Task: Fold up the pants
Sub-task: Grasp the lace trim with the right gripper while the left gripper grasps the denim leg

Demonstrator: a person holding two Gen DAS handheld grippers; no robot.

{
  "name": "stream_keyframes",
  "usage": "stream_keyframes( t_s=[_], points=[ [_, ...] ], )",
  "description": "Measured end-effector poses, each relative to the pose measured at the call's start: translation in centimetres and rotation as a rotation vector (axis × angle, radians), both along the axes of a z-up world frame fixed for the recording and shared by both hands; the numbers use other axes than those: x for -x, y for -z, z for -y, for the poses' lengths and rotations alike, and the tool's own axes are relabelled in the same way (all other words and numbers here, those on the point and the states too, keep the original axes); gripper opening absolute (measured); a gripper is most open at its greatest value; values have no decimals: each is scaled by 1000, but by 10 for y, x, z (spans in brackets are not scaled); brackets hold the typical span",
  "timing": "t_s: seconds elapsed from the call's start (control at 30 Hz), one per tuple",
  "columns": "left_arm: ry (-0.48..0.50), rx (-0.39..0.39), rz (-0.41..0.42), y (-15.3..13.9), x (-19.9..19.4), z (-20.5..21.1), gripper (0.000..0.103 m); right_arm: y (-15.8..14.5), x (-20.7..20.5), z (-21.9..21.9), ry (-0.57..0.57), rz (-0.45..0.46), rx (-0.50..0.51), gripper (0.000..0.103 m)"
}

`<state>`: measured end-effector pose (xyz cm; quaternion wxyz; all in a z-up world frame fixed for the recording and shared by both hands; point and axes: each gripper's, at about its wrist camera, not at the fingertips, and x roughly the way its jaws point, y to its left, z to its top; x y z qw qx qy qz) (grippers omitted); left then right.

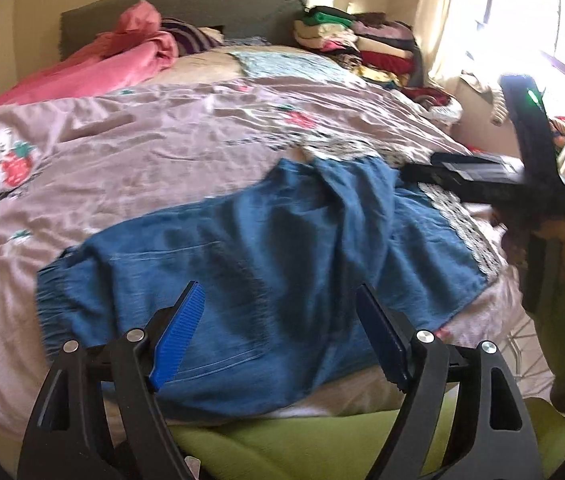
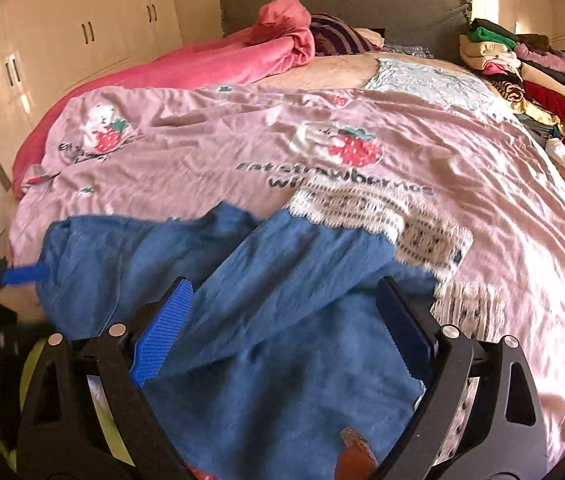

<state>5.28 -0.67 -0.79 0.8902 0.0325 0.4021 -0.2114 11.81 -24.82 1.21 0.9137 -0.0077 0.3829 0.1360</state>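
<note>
Both grippers open (empty); pants on bed

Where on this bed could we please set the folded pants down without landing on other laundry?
The pink strawberry sheet is bare between the blue pants and the light blue patch, and leftward to the pink blanket. The far right corner is crowded with stacked clothes, with loose ones trailing down the right edge.

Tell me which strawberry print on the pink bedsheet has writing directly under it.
The right-hand strawberry print on the pink bedsheet: large dark lettering sits just below it. The left print has only small, blurred text.
</note>
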Motion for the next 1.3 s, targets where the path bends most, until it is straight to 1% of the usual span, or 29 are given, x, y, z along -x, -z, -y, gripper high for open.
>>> stream_keyframes(
  t_s=[0.1,0.2,0.27,0.3,0.33,0.4,0.47,0.6,0.67,0.73,0.8,0.83,0.87,0.9,0.93,0.97,1.0,1.03,1.17,1.2,1.27,1.3],
  points=[
    [26,8,-21,5,-6,15,77,-4,-19,-3,-18,-9,-22,87],
    [42,49,-46,10,-12,28,77,-4,-44,-6,-28,-44,-52,87],
    [55,66,-59,15,-15,35,77,0,-62,-9,-24,-67,-41,87],
    [59,67,-68,17,-18,39,76,2,-69,-12,-10,-77,-18,87],
    [68,65,-78,20,-20,44,74,5,-77,-15,-2,-90,9,87],
    [95,60,-81,25,-24,55,58,12,-96,-22,-3,-110,40,87],
    [109,47,-94,30,-28,63,51,20,-111,-27,7,-128,75,87],
    [117,25,-127,44,-44,75,45,39,-140,-36,20,-185,95,87],
    [119,27,-143,50,-50,77,36,48,-151,-42,36,-203,116,87],
    [119,52,-158,56,-54,77,35,56,-160,-44,49,-221,125,87],
    [125,45,-160,60,-55,79,35,65,-168,-42,66,-248,112,80],
    [128,43,-158,61,-54,80,35,70,-171,-40,83,-268,117,68],
    [130,45,-151,61,-52,80,35,75,-172,-37,89,-275,128,53],
    [131,47,-149,61,-52,80,35,75,-172,-35,88,-266,131,48],
    [132,52,-149,60,-52,79,35,74,-172,-31,85,-258,114,40],
    [133,57,-149,60,-52,78,35,70,-168,-24,93,-252,81,29],
    [133,63,-151,60,-52,77,36,67,-165,-19,105,-245,72,20],
    [133,67,-150,59,-51,76,36,62,-161,-15,109,-233,59,15],
    [137,69,-139,57,-48,75,38,33,-133,11,129,-161,9,8],
    [138,70,-135,56,-45,74,42,25,-123,20,135,-148,-20,8],
    [138,68,-127,55,-44,73,45,11,-107,34,149,-123,-57,8],
    [137,66,-123,54,-44,74,45,2,-95,44,159,-103,-74,8]
  ],
)
